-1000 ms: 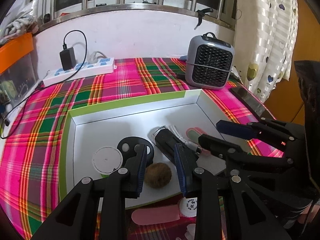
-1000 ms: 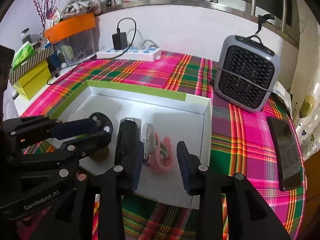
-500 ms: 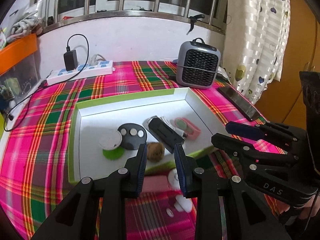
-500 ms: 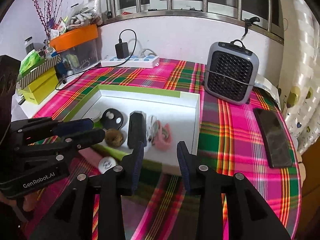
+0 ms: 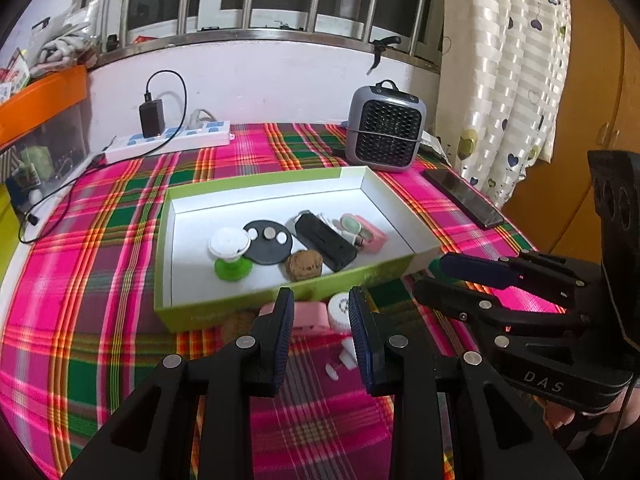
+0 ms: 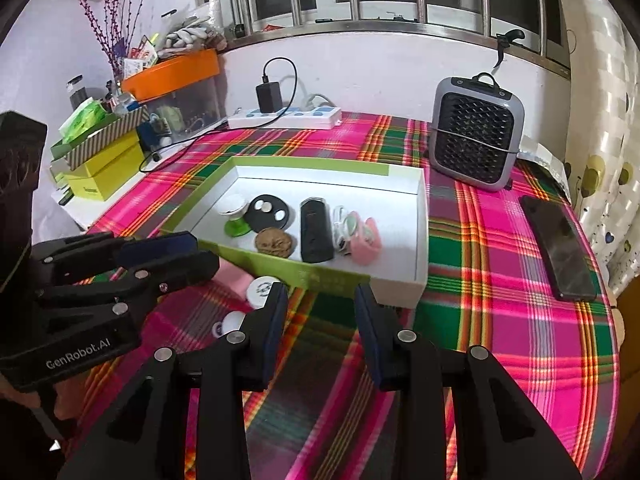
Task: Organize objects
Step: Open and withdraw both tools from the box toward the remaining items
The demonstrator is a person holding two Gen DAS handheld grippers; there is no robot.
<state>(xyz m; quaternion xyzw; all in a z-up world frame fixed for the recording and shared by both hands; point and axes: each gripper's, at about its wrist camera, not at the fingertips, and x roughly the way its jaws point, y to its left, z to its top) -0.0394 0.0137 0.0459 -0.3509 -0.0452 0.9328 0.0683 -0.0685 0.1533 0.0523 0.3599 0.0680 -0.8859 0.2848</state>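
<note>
A green-rimmed white box (image 5: pixel 280 178) (image 6: pixel 304 168) lies on the plaid cloth. It holds a white cap on a green base (image 5: pixel 229 242), a black disc (image 5: pixel 267 242), a walnut (image 5: pixel 304 265), a black device (image 5: pixel 326 242) and a pink case (image 5: pixel 364 232). On the cloth just before the box lie a pink piece (image 5: pixel 310 314), a white round piece (image 5: pixel 340 310), a second walnut (image 5: pixel 236 326) and small white bits (image 5: pixel 348 356). My left gripper (image 5: pixel 320 304) hovers open above these loose pieces. To its right, my right gripper (image 6: pixel 320 296) is open with nothing between its fingers.
A grey heater (image 5: pixel 386 134) stands behind the box at the right. A black phone (image 6: pixel 560 248) lies near the table's right edge. A power strip (image 5: pixel 172 140) with a charger runs along the back wall. Yellow boxes (image 6: pixel 104 168) and an orange bin (image 6: pixel 172 74) crowd the left.
Both grippers have drawn back from above the box toward the table's near side. The box now lies ahead of the fingertips, and the loose pieces in front of it have come into view.
</note>
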